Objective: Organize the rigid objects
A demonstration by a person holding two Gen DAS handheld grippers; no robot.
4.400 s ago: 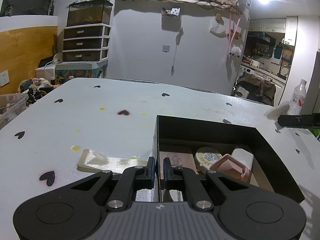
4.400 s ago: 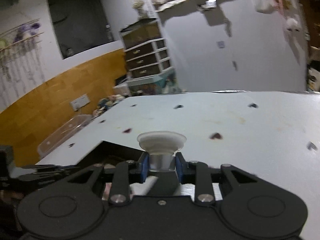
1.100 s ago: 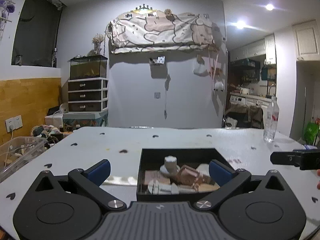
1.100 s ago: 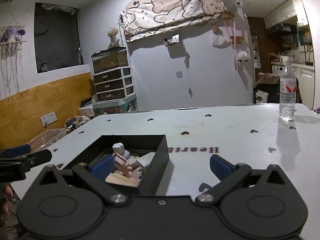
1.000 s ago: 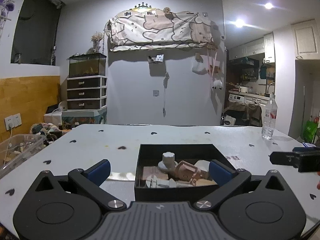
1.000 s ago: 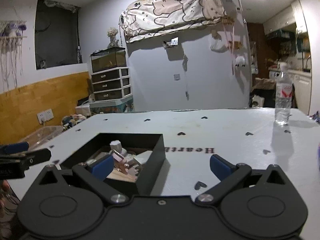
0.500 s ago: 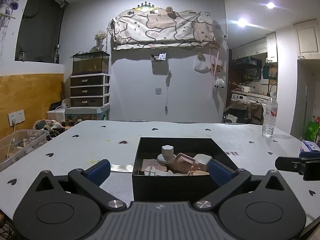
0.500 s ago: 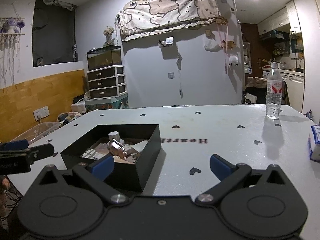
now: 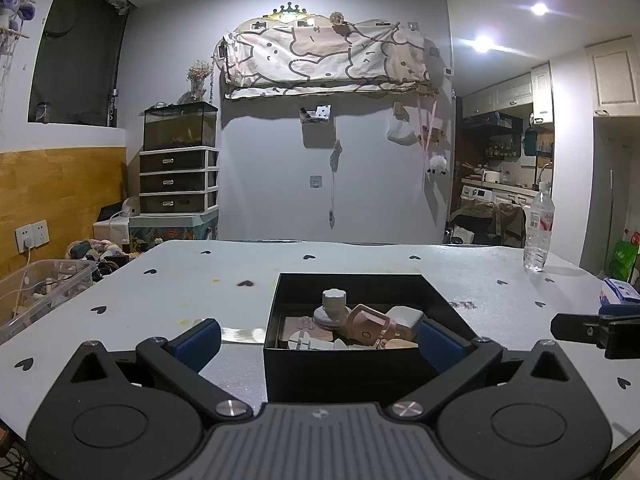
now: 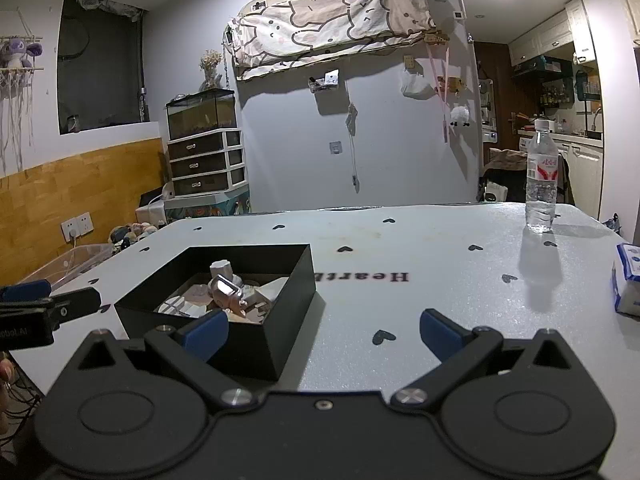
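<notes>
The left gripper (image 9: 318,338) has its jaws spread wide with nothing between the two blue pads (image 9: 199,340). The right gripper (image 10: 322,330) is likewise spread wide and empty.

From the left wrist view, one black box (image 9: 344,376) sits on the table just ahead, at 12 o'clock from the jaws, its near wall spanning the gap between the pads. Inside lies a heap of small rigid pieces: one white knob-topped piece (image 9: 335,306) stands upright toward the back, one pink piece (image 9: 370,326) leans at its 4 o'clock, and one white block (image 9: 404,316) lies further right. The remaining pieces overlap too much to count.

From the right wrist view, the box lies at 10 o'clock. One water bottle (image 10: 542,176) stands well apart at 1 o'clock, and one blue-and-white carton (image 10: 628,280) lies at 3 o'clock by the edge of the white table (image 10: 400,240), which is dotted with black hearts.
</notes>
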